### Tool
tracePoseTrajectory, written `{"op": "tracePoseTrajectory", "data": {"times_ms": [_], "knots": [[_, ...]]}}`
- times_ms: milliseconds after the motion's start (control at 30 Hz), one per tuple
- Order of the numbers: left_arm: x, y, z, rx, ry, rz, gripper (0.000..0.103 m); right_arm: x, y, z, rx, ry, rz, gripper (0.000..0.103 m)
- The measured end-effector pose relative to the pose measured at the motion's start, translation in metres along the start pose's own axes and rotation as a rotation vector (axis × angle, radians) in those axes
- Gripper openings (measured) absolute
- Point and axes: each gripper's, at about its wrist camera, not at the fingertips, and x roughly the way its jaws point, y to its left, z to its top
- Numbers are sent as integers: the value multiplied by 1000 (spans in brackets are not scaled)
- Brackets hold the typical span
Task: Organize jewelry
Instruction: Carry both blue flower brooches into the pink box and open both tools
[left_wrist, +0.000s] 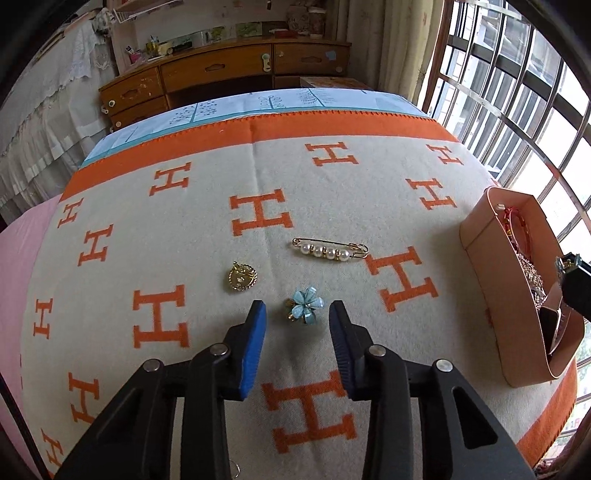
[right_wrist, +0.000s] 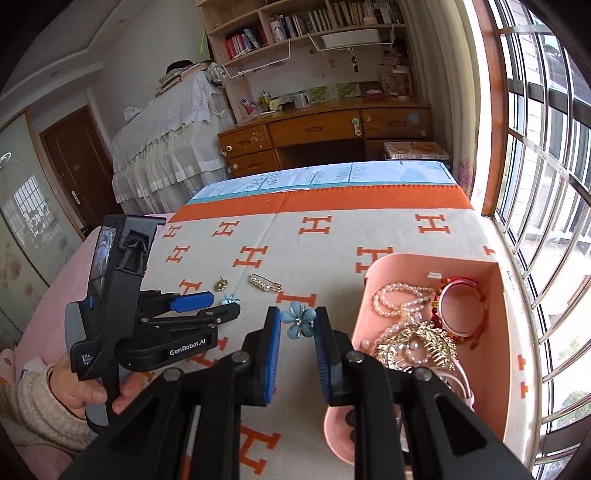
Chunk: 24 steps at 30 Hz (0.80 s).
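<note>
A pale blue flower brooch (left_wrist: 304, 311) lies on the H-patterned blanket (left_wrist: 207, 229) between the fingers of my left gripper (left_wrist: 298, 309). The blue pads stand a little off it on both sides, so the gripper is open. Beyond it lie a gold round brooch (left_wrist: 241, 277) and a pearl safety pin (left_wrist: 330, 251). In the right wrist view my right gripper (right_wrist: 297, 318) is shut on a second blue flower brooch (right_wrist: 297, 320), held above the blanket just left of the pink box (right_wrist: 496, 267). The left gripper (right_wrist: 226, 305) shows there too, held by a hand (right_wrist: 85, 391).
The pink box holds pearl strands (right_wrist: 397, 295), a red bangle (right_wrist: 463, 308) and a gold leaf piece (right_wrist: 424, 343). It stands at the blanket's right side by the barred window (right_wrist: 546, 184). A wooden desk (right_wrist: 325, 129) stands beyond the bed's far end.
</note>
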Motion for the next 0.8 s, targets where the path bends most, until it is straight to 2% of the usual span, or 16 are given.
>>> {"op": "tracePoseTrajectory", "data": {"times_ms": [67, 267, 500, 667, 800], "knots": [[3, -2, 1, -1, 11, 2, 18, -3, -7, -1, 11, -2, -4, 18], [4, -8, 1, 18, -5, 40, 12, -12, -25, -2, 45, -23, -19, 18], [-12, -15, 3, 22, -43, 42, 12, -23, -44, 1, 102, -53, -24, 18], [-45, -27, 11, 39, -85, -13, 12, -40, -56, 7, 145, -90, -28, 18], [-84, -48, 28, 84, -153, -86, 12, -59, -70, 17, 185, -117, -43, 18]]}}
